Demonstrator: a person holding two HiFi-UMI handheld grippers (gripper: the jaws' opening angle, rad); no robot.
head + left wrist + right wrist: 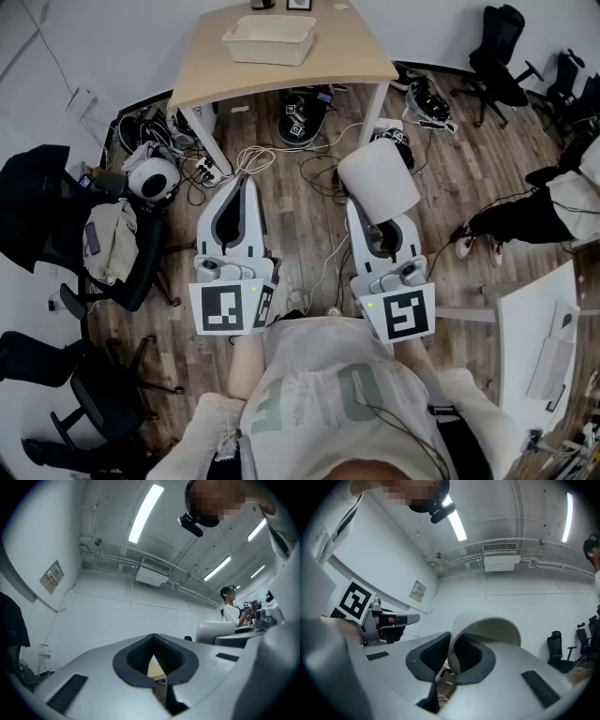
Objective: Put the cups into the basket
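**Over the floor, short of the table: cup clamped in the right gripper, left gripper shut on nothing**

Between the right gripper's (451,656) two dark pads stands the wall of a white cup (487,627). One pad presses on the outside of the wall. The other reaches inside the rim, so the jaws are closed onto that thin wall with the cup's mouth turned towards the camera and to its right. From the head view the same cup (378,178) sits at the tip of the right gripper (380,234), lying tilted on its side and covering the fingertips from above. It hangs over the wooden floor (309,216), near the table's (328,56) front edge but not over it. It is well apart from the pale basket (267,52), which rests towards the far side of the tabletop.

The left gripper (153,651) has its jaws brought together. The two halves meet along a seam, only a small triangular notch shows between the pads, and nothing is gripped there.

Both grippers are held just ahead of the person's torso, side by side and roughly parallel, with their tips pointing forward to the table. The marker cubes sit nearest the body. The left gripper (242,192) is level with the right one, with a strip of floor and loose cables (258,159) between them. Each gripper's camera takes in the white wall and the ceiling lights, so both are pitched upwards. Black office chairs (56,216) stand to the left.
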